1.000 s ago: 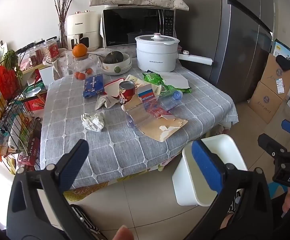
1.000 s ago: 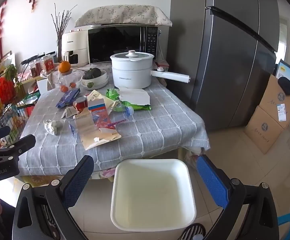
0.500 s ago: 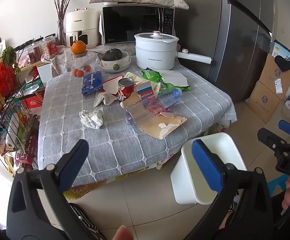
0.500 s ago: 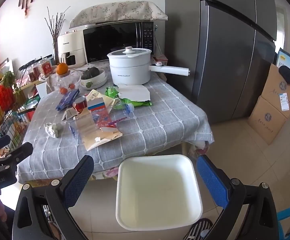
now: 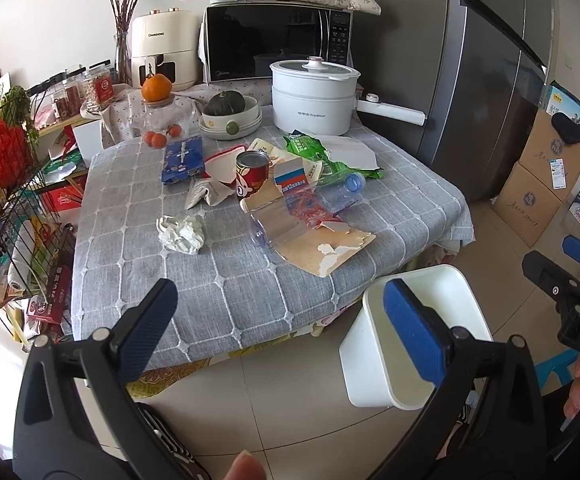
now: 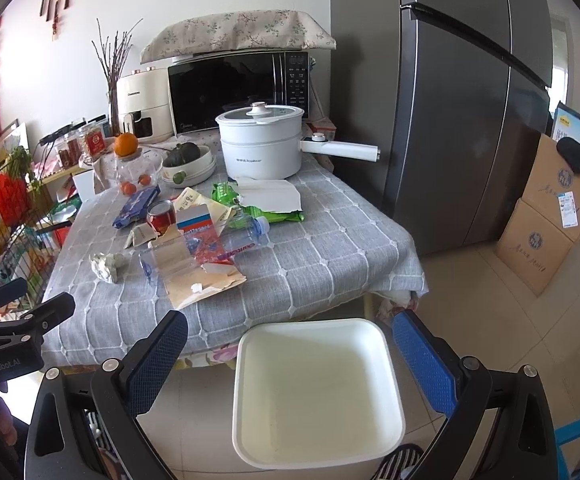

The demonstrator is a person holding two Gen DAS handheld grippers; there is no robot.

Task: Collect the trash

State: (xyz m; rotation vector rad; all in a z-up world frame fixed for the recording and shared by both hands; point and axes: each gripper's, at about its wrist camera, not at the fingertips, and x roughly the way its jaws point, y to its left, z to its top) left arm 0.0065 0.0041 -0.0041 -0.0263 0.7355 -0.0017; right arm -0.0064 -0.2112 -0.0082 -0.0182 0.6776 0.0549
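Trash lies on the grey-clothed table: a crumpled white paper ball, a red can, a clear plastic bottle, torn brown cardboard, a green wrapper and a blue packet. An empty white bin stands on the floor in front of the table; it also shows in the left wrist view. My left gripper is open and empty, short of the table's front edge. My right gripper is open and empty above the bin.
A white pot, bowl with a squash, microwave and fruit jar stand at the table's back. A wire rack stands left, a fridge and cardboard boxes right.
Both grippers have drifted slightly closer to the table and bin. Both stay open and empty. Nothing on the table has moved.
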